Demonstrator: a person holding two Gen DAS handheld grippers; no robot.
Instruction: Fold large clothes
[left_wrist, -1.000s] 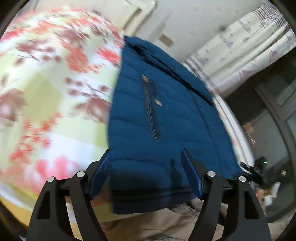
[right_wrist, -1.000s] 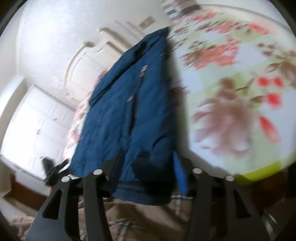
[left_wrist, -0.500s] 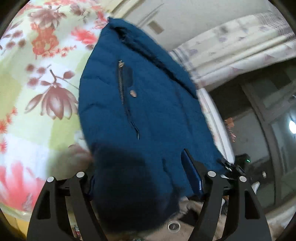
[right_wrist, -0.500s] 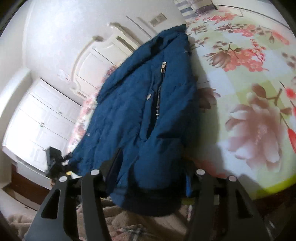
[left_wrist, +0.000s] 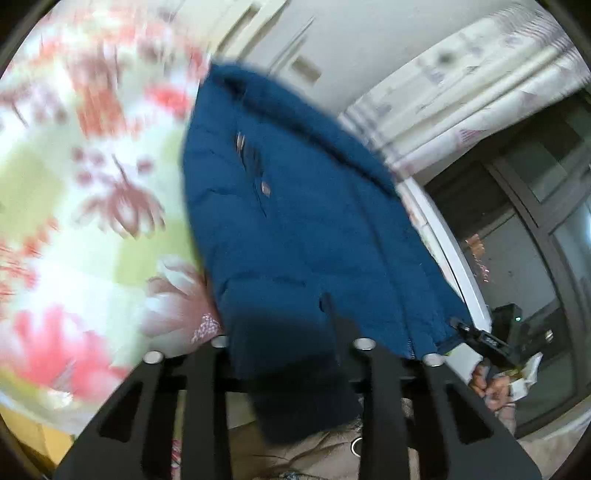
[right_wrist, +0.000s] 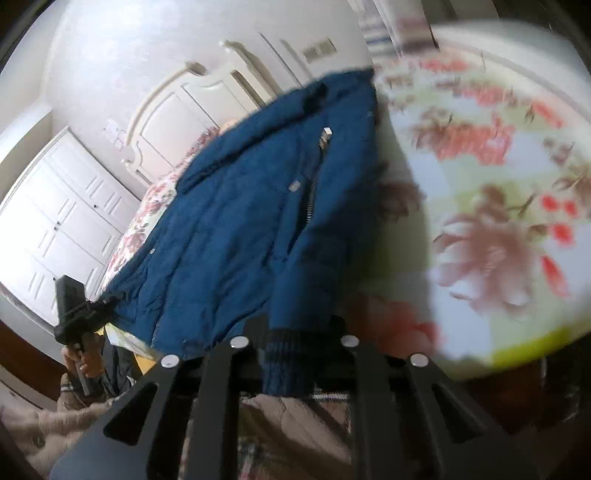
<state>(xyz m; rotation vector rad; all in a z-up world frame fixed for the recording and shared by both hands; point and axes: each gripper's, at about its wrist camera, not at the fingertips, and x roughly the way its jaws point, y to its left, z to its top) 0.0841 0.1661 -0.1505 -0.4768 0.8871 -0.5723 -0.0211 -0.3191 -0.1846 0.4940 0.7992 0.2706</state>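
A large blue quilted jacket (left_wrist: 303, 221) lies lengthwise on a floral bedspread (left_wrist: 74, 206), collar at the far end. My left gripper (left_wrist: 280, 332) is shut on the jacket's near cuff, which hangs down between the fingers. In the right wrist view the jacket (right_wrist: 236, 206) shows its zipper, and my right gripper (right_wrist: 295, 339) is shut on the ribbed cuff of a sleeve (right_wrist: 288, 365) at the near edge. Each gripper also appears in the other's view: the right one (left_wrist: 480, 339) at the hem corner, the left one (right_wrist: 74, 310) at the left.
The bedspread (right_wrist: 498, 206) stretches wide beside the jacket. A white headboard (right_wrist: 192, 110) and wardrobe doors (right_wrist: 62, 214) stand behind. Curtains (left_wrist: 461, 92) and a dark window (left_wrist: 535, 221) are on the other side. A brown blanket (right_wrist: 280, 424) lies below the grippers.
Both grippers have closed on the jacket's near cuffs and lifted them; the fabric at the near edge has bunched and now hangs between the fingers. The views are blurred by motion.
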